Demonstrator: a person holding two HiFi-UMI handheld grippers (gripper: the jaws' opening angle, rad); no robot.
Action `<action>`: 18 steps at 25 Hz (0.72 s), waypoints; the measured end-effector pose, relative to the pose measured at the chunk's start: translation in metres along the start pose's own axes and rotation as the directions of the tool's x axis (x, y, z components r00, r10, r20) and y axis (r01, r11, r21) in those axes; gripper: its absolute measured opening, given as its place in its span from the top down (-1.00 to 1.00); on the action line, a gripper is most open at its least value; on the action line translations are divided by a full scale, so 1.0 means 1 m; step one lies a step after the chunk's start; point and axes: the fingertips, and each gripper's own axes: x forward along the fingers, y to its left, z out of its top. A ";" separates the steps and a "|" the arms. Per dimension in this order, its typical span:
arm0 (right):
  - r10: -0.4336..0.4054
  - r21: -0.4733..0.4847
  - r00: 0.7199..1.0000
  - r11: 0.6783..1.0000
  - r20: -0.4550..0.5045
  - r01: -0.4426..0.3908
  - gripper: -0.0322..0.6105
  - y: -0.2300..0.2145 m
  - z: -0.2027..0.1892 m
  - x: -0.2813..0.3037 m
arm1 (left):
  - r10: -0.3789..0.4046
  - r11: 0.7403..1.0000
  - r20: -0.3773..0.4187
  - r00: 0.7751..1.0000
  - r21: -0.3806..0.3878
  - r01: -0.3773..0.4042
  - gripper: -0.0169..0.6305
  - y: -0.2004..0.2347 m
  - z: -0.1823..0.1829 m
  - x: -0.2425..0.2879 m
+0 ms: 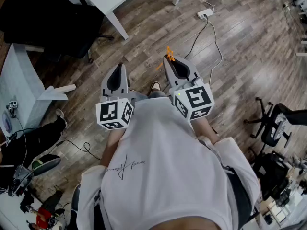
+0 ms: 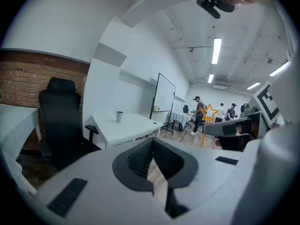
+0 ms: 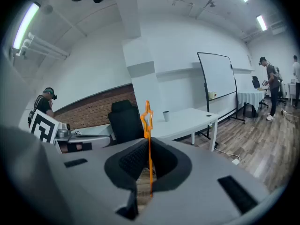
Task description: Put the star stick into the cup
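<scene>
The star stick (image 3: 147, 119) is a thin orange rod with an outline star on top, standing upright between the jaws of my right gripper (image 3: 149, 143), which is shut on it. In the head view its star (image 1: 169, 51) pokes past the right gripper (image 1: 169, 61), held above the wooden floor before the person's torso. The left gripper (image 1: 118, 67) is level beside it, shut and empty. From the left gripper (image 2: 152, 141) view, the star (image 2: 209, 112) shows at the right. A small grey cup (image 3: 166, 116) stands far off on a white table (image 3: 190, 124); the cup (image 2: 120, 116) is also in the left gripper view.
A black office chair (image 2: 63, 121) stands next to the white table before a brick wall. A whiteboard (image 3: 215, 81) on a stand is behind the table. Several people (image 2: 199, 114) stand at the room's far end. A cable and power strip (image 1: 205, 13) lie on the floor.
</scene>
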 end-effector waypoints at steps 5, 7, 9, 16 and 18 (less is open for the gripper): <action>-0.008 0.004 1.000 1.000 -0.002 0.008 0.86 -0.015 -0.006 -0.007 | -0.015 1.000 -0.021 1.000 -0.006 0.015 0.92 -0.014 -0.011 0.004; -0.008 0.014 1.000 1.000 -0.003 0.008 0.86 -0.018 -0.009 -0.008 | -0.013 1.000 -0.032 0.999 0.005 0.013 0.92 -0.016 -0.014 0.003; -0.005 0.037 1.000 0.999 -0.001 0.005 0.86 -0.020 -0.013 -0.008 | -0.004 1.000 -0.042 0.999 0.008 0.005 0.92 -0.016 -0.016 0.001; 0.018 0.068 0.999 0.997 0.030 -0.020 0.86 -0.022 -0.006 -0.004 | 0.019 1.000 -0.052 0.998 0.006 -0.019 0.92 -0.011 -0.012 0.003; 0.025 0.069 0.999 0.997 0.025 -0.026 0.86 -0.023 -0.005 0.000 | 0.022 1.000 -0.052 0.998 -0.001 -0.022 0.92 -0.008 -0.012 0.005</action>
